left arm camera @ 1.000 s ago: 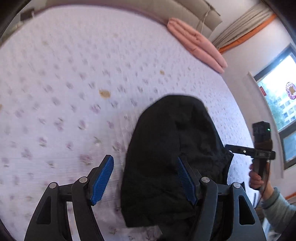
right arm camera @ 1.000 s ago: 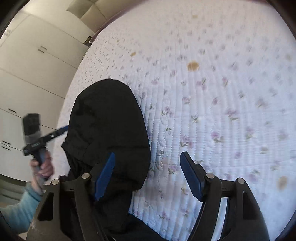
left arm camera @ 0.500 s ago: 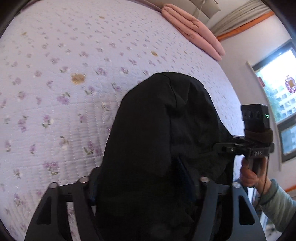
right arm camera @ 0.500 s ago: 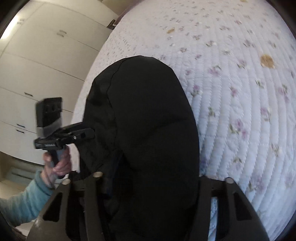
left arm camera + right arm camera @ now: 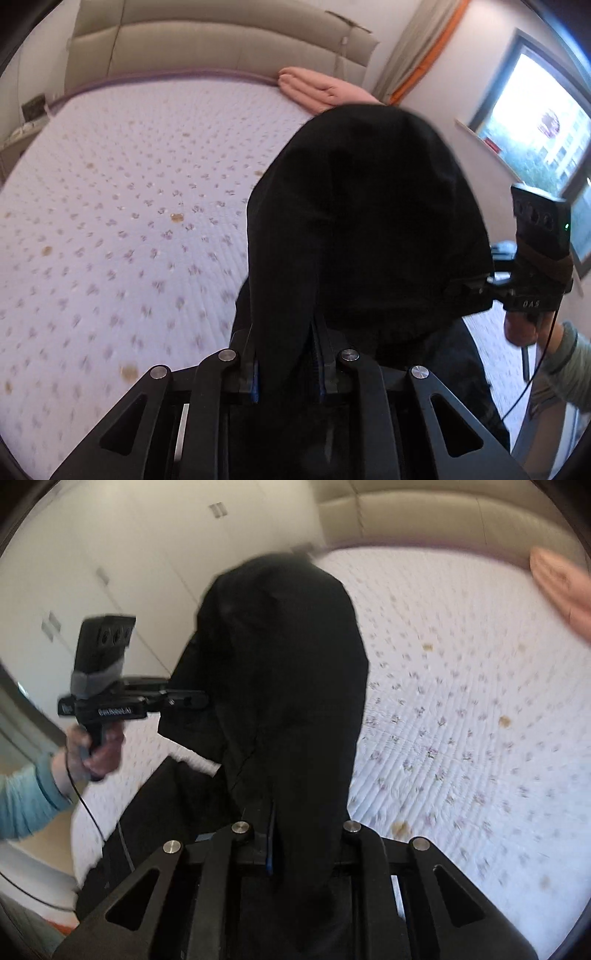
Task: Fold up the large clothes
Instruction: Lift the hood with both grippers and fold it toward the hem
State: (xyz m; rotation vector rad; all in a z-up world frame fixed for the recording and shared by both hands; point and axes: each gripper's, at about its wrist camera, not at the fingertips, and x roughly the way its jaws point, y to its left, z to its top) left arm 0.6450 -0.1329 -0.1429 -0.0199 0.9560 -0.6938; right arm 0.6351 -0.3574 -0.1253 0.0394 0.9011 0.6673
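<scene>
A large black garment (image 5: 365, 229) hangs raised over the bed, held up from both ends. My left gripper (image 5: 287, 373) is shut on one edge of it, the cloth pinched between the blue pads. My right gripper (image 5: 295, 849) is shut on the other edge of the same garment (image 5: 288, 672), which drapes over the fingers and hides them. The right gripper also shows from the side in the left wrist view (image 5: 532, 273), and the left one in the right wrist view (image 5: 110, 701).
The bed (image 5: 122, 221) has a white quilted cover with small flowers. A folded pink blanket (image 5: 325, 90) lies by the padded headboard (image 5: 207, 44). A window (image 5: 543, 122) is on the right, white wardrobes (image 5: 92, 576) on the left.
Both grippers went from open above the garment to shut on it, then lifted it off the bed. The views have tilted up toward the headboard.
</scene>
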